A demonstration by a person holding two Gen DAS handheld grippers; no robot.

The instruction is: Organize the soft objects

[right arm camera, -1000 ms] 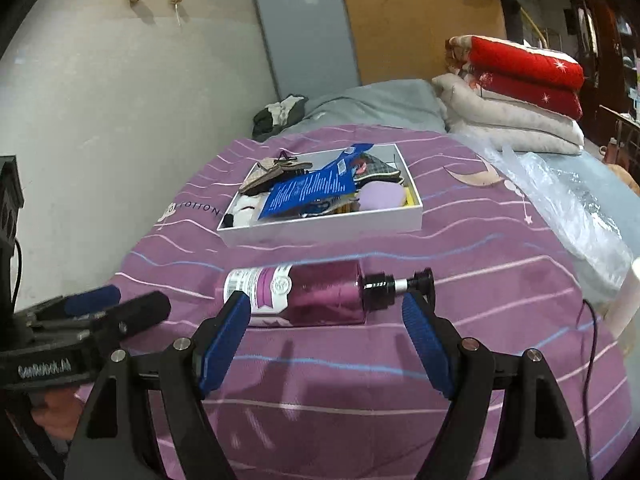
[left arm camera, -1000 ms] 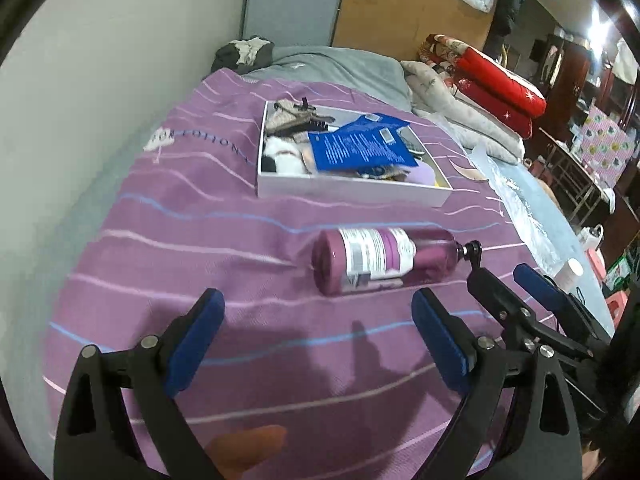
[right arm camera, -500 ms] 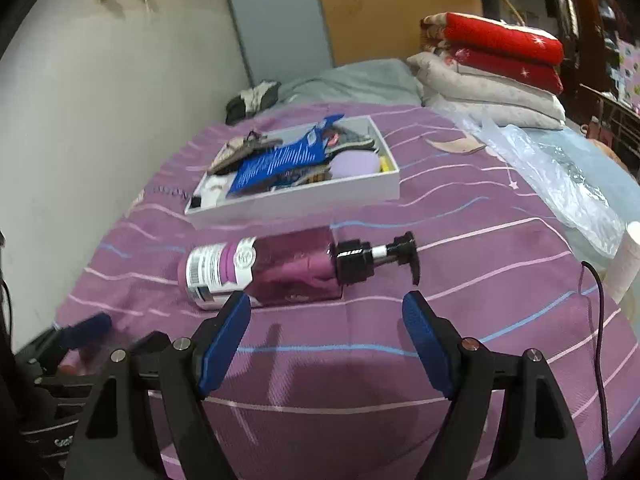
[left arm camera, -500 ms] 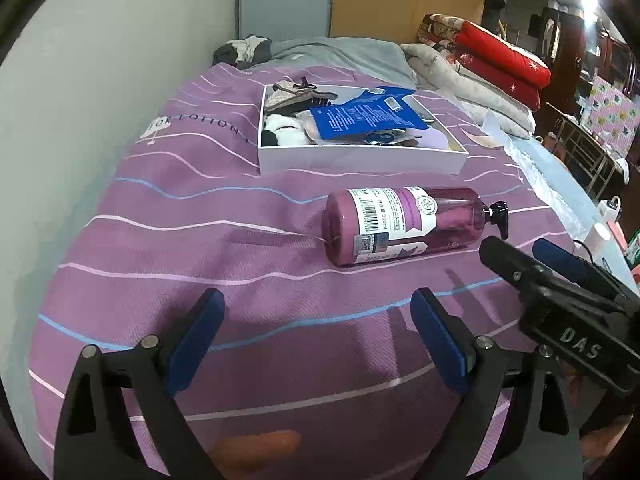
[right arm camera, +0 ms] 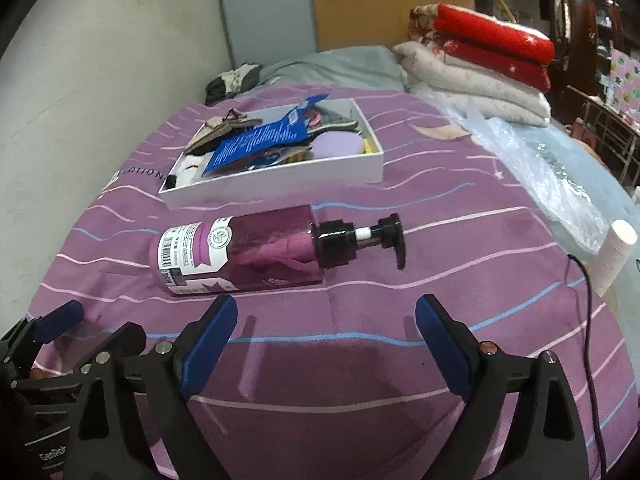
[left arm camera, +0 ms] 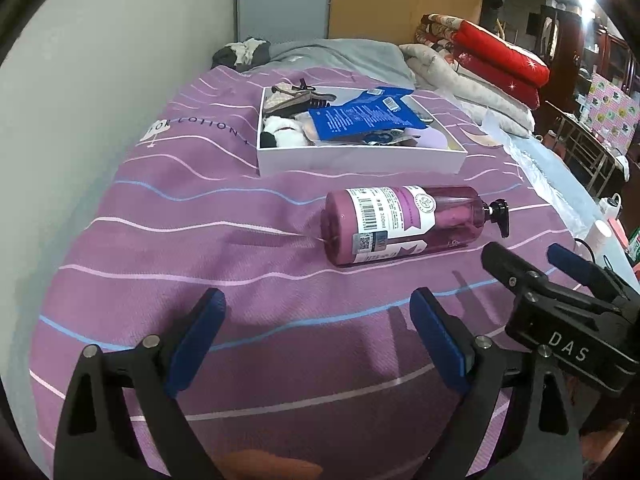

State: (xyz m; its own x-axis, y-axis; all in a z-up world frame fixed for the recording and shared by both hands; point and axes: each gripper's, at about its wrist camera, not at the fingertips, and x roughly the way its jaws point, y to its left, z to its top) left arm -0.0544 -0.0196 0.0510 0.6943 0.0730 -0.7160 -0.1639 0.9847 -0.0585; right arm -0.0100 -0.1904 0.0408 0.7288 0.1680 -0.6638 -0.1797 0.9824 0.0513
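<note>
Your right gripper hangs above the purple striped bedspread with its blue pads spread wide; the jaws have just been opening, and nothing sits between them, only bare cloth. Your left gripper is also wide, with nothing between its pads, and it points down at the near part of the same bedspread. Each gripper shows in the other's view: the right one comes in at the right edge of the left view, the left one at the lower left of the right view, so the two sit side by side on the near side of the bed. Just beyond both sets of fingertips a purple pump bottle lies on its side, apart from the pads, its base to the left and its black pump head to the right. A white label with a barcode wraps the left half of it. Farther on, a shallow white box rests on the bedspread, close behind the bottle but not touching it. It holds a blue packet on top of a heap that includes a white plush piece at its left and a pale lilac pad at its right. Beyond the box, at the far right, folded red and pale blankets are stacked, and a clear plastic sheet lies along the bed's right side.
</note>
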